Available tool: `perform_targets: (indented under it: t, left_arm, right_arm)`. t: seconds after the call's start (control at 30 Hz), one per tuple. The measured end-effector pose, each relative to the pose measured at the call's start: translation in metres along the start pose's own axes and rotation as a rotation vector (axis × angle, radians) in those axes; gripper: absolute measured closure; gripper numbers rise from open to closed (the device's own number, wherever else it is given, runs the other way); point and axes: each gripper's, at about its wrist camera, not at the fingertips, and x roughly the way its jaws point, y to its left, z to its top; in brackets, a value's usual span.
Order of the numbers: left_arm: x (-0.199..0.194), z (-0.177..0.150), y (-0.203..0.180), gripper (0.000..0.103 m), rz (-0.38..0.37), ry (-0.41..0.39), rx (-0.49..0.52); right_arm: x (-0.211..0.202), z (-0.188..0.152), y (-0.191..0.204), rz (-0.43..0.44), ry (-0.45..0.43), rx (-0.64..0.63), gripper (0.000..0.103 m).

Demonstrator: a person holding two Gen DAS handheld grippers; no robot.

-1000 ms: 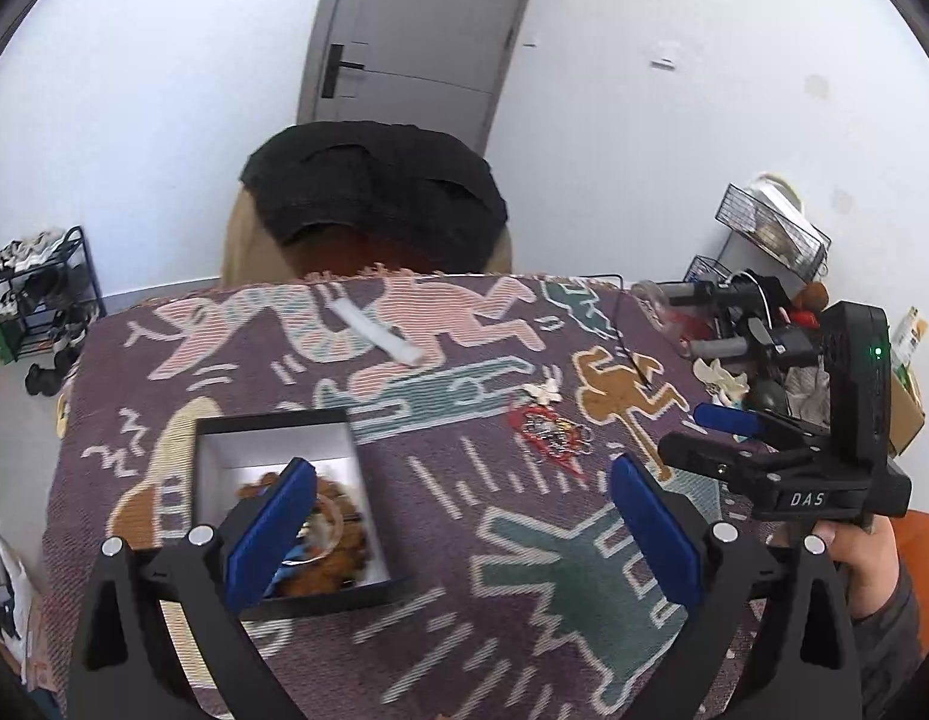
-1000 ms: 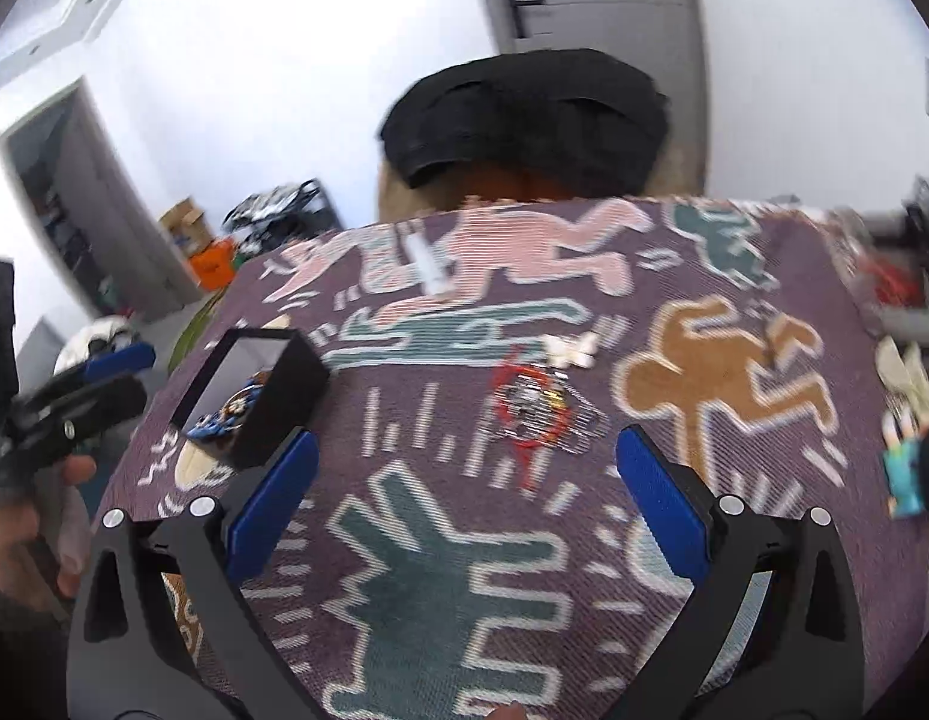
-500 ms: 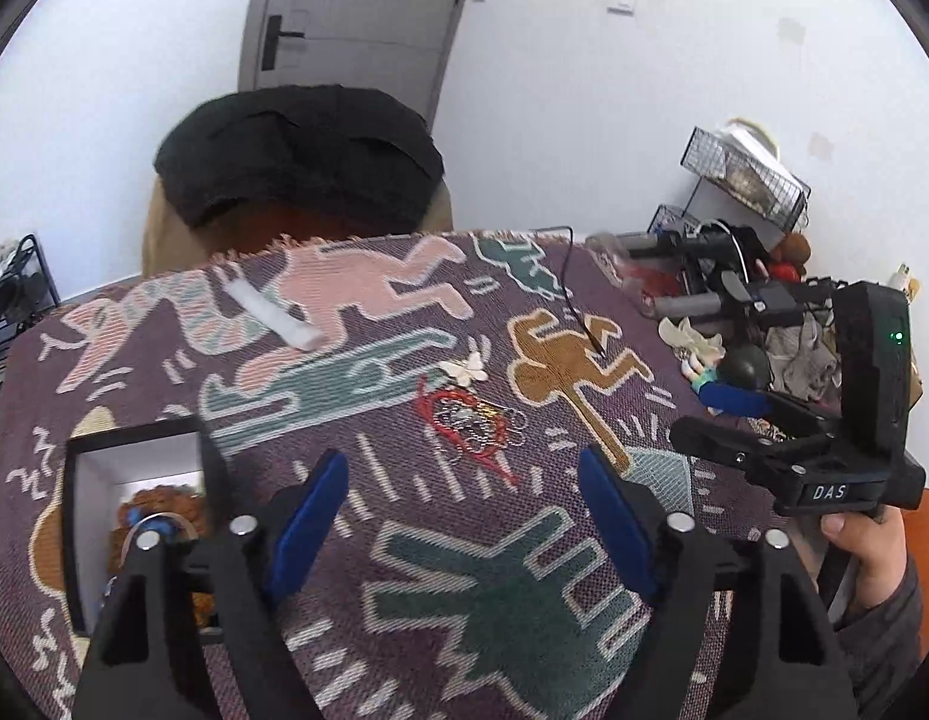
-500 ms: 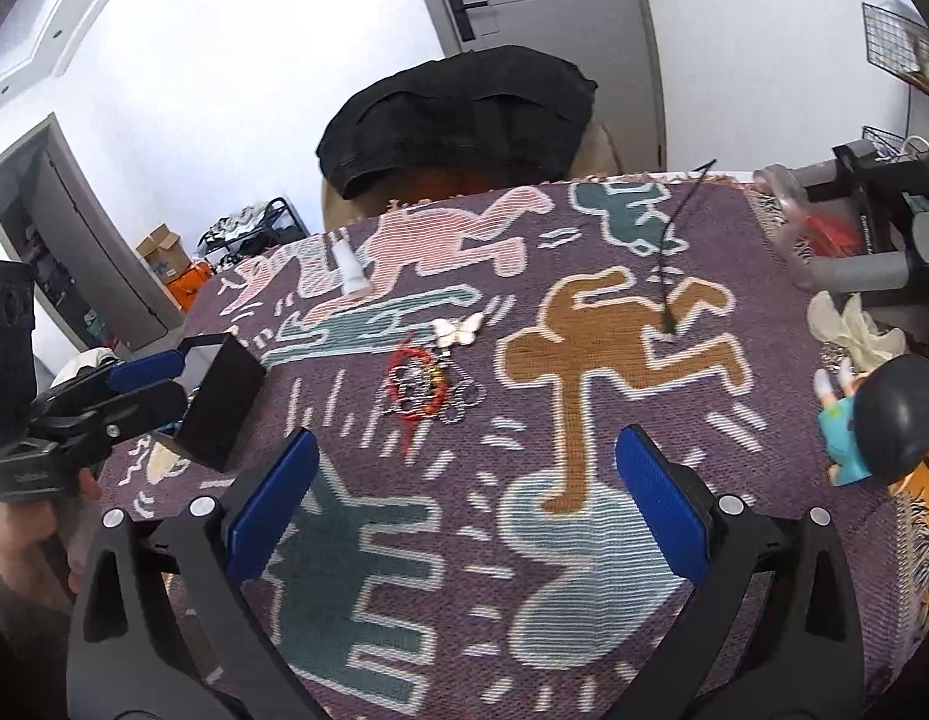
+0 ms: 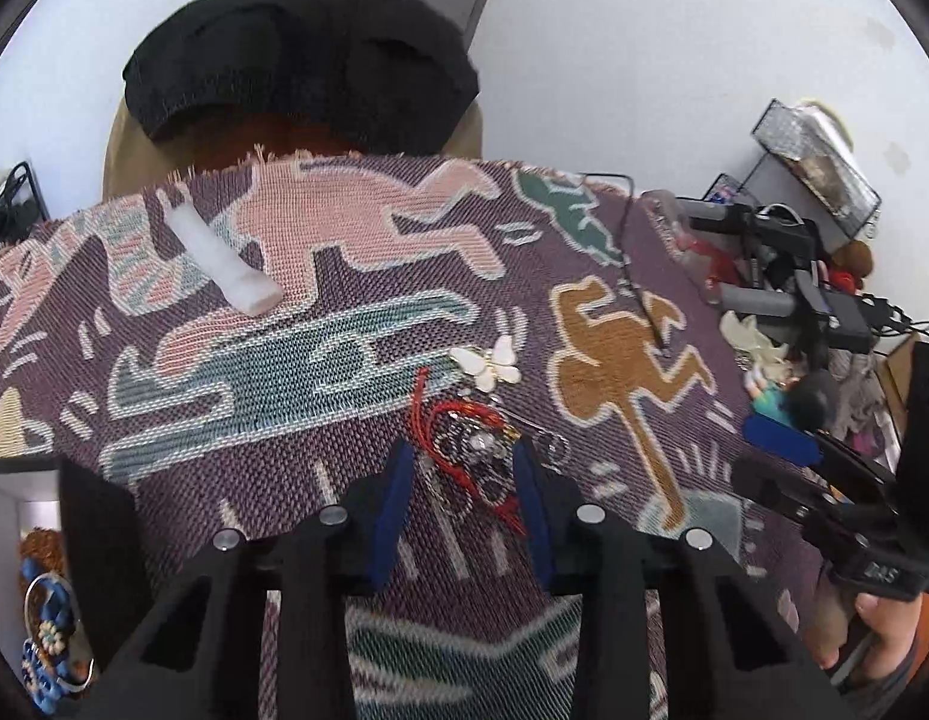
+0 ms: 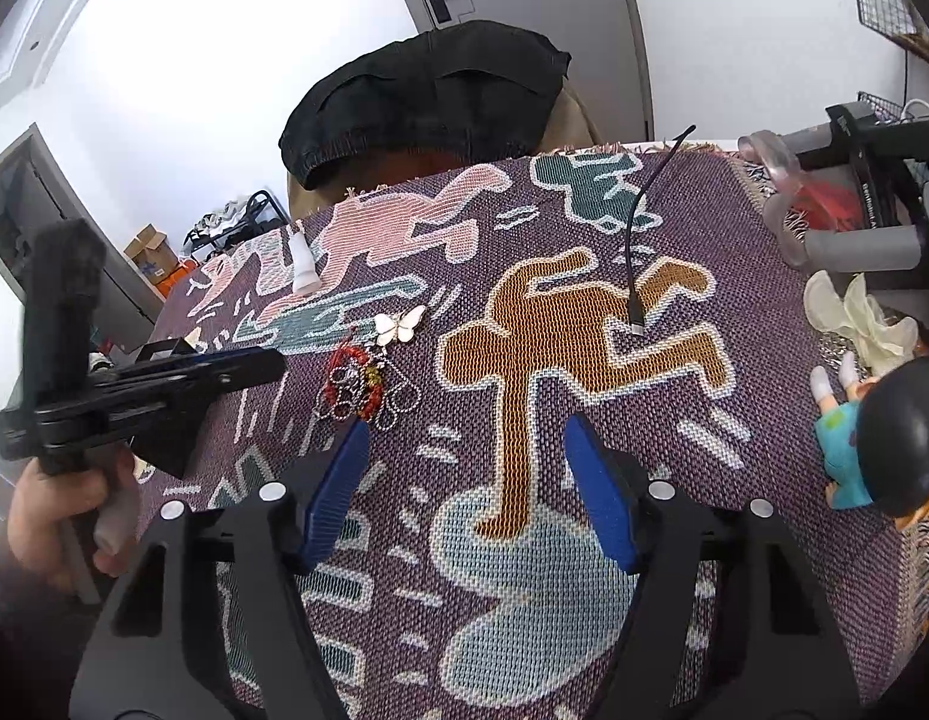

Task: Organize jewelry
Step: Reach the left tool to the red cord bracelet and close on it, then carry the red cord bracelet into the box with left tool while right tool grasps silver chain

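Jewelry is lying in two places, so the sorting is looking partly done: a brown beaded piece (image 5: 41,543) and blue beaded pieces (image 5: 44,654) are already sitting in the open box (image 5: 20,483) at the left edge of the bench (image 5: 584,276), while a tangle (image 5: 473,450) of red cord, silver rings and chain is still lying loose on the woven cloth, with a white butterfly charm (image 5: 491,363) just beyond it. The left tool (image 5: 464,480) is pointing down over that tangle and its jaws are closing with the tangle between the blue pads; whether the pads are pressing on it yet I cannot tell, and nothing is looking lifted. The right tool (image 6: 467,480) is hanging over bare cloth beside the tangle, jaws closing on nothing. Judging by this, the tangle and the butterfly are both remaining to be moved, probably into the box.
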Motion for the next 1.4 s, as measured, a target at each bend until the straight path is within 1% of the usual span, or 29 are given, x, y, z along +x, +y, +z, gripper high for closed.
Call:
perform_targets:
  t: [0.1, 0.3, 0.33, 0.43, 0.5, 0.53, 0.6, 0.63, 0.73, 0.8, 0.93, 1.13, 1.23, 1.3, 1.4]
  left_arm:
    - [0.014, 0.005, 0.004, 0.074, 0.017, 0.018, -0.010]
    - [0.042, 0.014, 0.007, 0.080, 0.100, 0.069, 0.003]
    - [0.045, 0.014, 0.007, 0.081, 0.102, 0.075, 0.003]
    - [0.051, 0.017, 0.003, 0.081, 0.133, 0.071, 0.035]
    - [0.053, 0.017, 0.000, 0.084, 0.159, 0.070, 0.056]
    - [0.054, 0.017, -0.002, 0.089, 0.184, 0.067, 0.080]
    - [0.055, 0.015, -0.004, 0.096, 0.211, 0.062, 0.114]
    - [0.054, 0.015, -0.003, 0.102, 0.213, 0.059, 0.121]
    - [0.047, 0.014, 0.010, 0.103, 0.157, 0.054, 0.077]
    - [0.038, 0.014, 0.012, 0.103, 0.145, 0.028, 0.072]
    - [0.007, 0.017, 0.011, 0.103, 0.093, -0.033, 0.053]
    - [-0.042, 0.025, 0.004, 0.103, 0.062, -0.129, 0.071]
    - [-0.064, 0.030, 0.000, 0.103, 0.052, -0.170, 0.078]
    - [-0.077, 0.032, -0.002, 0.103, 0.046, -0.193, 0.082]
    - [-0.095, 0.033, -0.005, 0.103, 0.048, -0.226, 0.097]
  right_arm:
    - [0.007, 0.004, -0.001, 0.004, 0.010, -0.009, 0.035]
    - [0.019, 0.011, -0.005, 0.014, 0.023, -0.013, 0.035]
    - [0.022, 0.012, -0.005, 0.018, 0.027, -0.012, 0.035]
    - [0.028, 0.015, -0.006, 0.033, 0.038, -0.011, 0.035]
    - [0.033, 0.018, -0.004, 0.040, 0.046, -0.016, 0.035]
    - [0.036, 0.020, -0.002, 0.041, 0.051, -0.023, 0.035]
    - [0.041, 0.023, 0.000, 0.045, 0.058, -0.029, 0.035]
    - [0.043, 0.024, 0.001, 0.047, 0.061, -0.031, 0.035]
    - [0.051, 0.026, 0.006, 0.066, 0.078, -0.036, 0.035]
    - [0.056, 0.026, 0.009, 0.072, 0.088, -0.040, 0.035]
    - [0.063, 0.026, 0.018, 0.083, 0.103, -0.052, 0.035]
    - [0.068, 0.027, 0.032, 0.092, 0.112, -0.083, 0.035]
    - [0.069, 0.025, 0.042, 0.097, 0.114, -0.124, 0.035]
    - [0.072, 0.022, 0.049, 0.100, 0.124, -0.150, 0.038]
    - [0.074, 0.017, 0.061, 0.100, 0.123, -0.199, 0.038]
